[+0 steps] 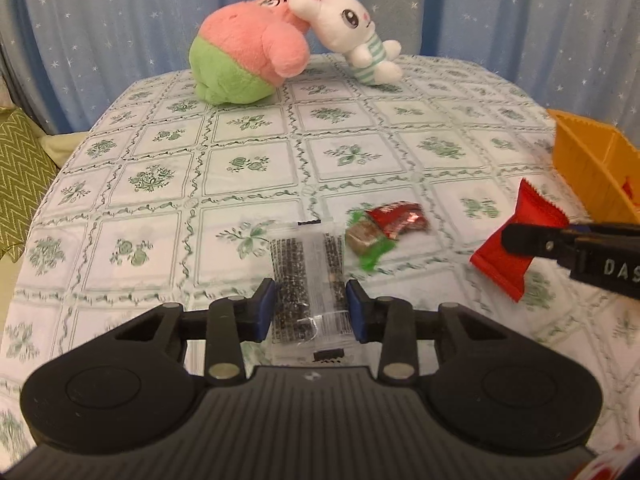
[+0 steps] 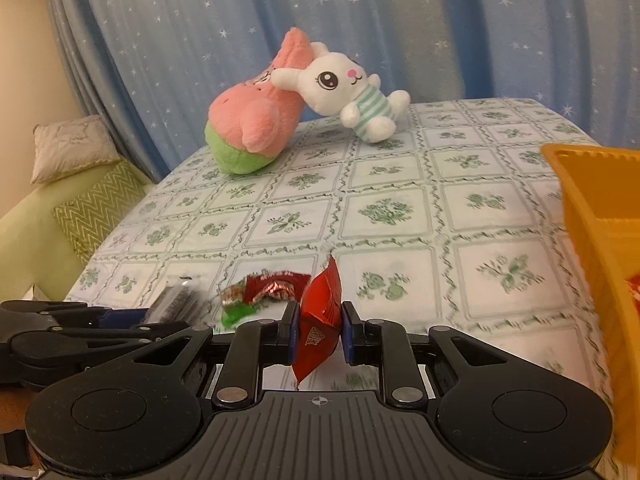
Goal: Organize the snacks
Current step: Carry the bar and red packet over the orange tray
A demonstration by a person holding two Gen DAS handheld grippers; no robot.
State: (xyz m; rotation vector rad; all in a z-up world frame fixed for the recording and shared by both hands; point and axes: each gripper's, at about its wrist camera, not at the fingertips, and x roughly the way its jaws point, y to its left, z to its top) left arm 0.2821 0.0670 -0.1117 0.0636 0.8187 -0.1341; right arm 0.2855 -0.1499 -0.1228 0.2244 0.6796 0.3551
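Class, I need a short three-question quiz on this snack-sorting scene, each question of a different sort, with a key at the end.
1. True or false: the right hand-held gripper is shut on a red snack packet.
2. Multiple choice: what does the left hand-held gripper hold? A) a green candy B) a clear packet of dark snack C) a plush rabbit
3. Fill in: the orange bin stands on the ____ side of the table in the right wrist view.

Key
1. True: the fingers squeeze it on both sides.
2. B: the packet sits between the blue pads.
3. Right.
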